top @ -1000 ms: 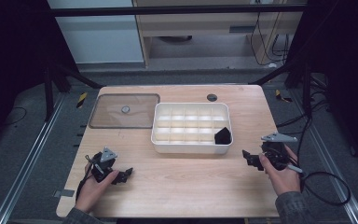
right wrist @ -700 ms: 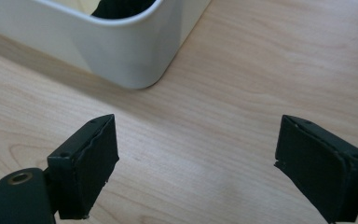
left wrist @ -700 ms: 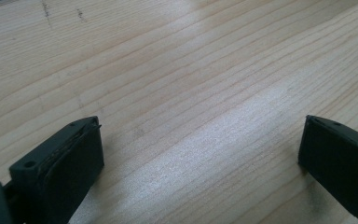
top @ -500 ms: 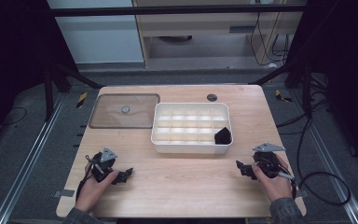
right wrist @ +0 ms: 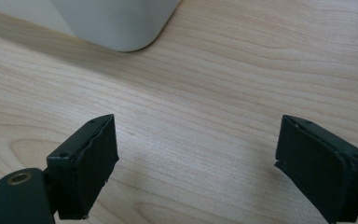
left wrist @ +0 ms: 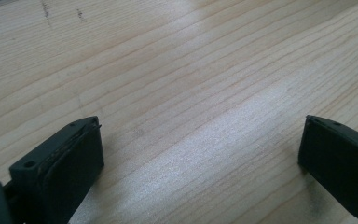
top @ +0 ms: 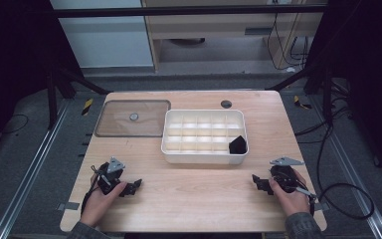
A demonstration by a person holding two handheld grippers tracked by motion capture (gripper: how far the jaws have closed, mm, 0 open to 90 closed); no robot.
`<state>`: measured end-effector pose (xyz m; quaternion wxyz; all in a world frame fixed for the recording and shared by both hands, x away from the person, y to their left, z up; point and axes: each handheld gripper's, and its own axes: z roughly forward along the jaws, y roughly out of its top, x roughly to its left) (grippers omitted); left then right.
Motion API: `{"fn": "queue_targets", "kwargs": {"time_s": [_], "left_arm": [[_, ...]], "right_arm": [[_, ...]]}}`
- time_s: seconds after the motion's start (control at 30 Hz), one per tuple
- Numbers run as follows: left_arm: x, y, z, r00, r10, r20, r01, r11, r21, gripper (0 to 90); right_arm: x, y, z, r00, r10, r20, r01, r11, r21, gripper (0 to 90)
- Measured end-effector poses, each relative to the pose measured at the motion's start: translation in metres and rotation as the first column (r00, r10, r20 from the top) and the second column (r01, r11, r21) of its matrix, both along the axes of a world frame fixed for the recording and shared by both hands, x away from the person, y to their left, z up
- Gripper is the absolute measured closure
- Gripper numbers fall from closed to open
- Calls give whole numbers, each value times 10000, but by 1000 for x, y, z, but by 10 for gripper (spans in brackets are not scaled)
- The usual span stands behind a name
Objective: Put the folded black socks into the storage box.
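Both tools: resting low on the wooden surface (top: pixel 194 191) near the bottom of the high view, each held in a hand, each with nothing between its jaws.
Left tool (top: pixel 129 186): lower left of the high view; in its own view the jaws stand wide apart over bare wood grain.
Right tool (top: pixel 256 182): lower right of the high view; in its own view (right wrist: pixel 196 163) the jaws are spread wide too, and a rounded white corner of the tray sits at the top of that frame, beyond the tips.
White compartment tray (top: pixel 204 157): centre of the high view, divided into a grid of small cells; nearly all look empty.
Small black object (top: pixel 237 145): sitting in the tray's lower right corner cell; too small to say what it is.
Clear lid (top: pixel 132 129): lying flat on the surface, upper left of the tray and just beside it, with a small round thing on it.
Progress, as I judge it: one piece is in the tray, the lid is off, and neither tool is on anything; putting the lid on the tray looks like what remains.
Tray relative to the tools: above and between them in the high view, nearer the right tool, touching neither.
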<state>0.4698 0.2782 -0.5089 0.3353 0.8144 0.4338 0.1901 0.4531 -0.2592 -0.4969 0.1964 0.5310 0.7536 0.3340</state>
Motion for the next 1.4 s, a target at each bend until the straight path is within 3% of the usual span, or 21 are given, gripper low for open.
{"fn": "queue_targets", "kwargs": {"time_s": [1.07,1.17,1.4], "left_arm": [[0,0,0,10000,5,1,-5,10000,-2,0],[0,0,0,10000,11,-2,-11,10000,2,0],[1,-1,0,10000,31,-4,-31,10000,20,0]], "right_arm": [[8,3,-15,9953,-774,586,779,9969,-64,104],[8,8,-15,9959,-718,553,741,9963,-423,81],[9,9,-16,9952,-814,551,839,9955,-443,75]]}}
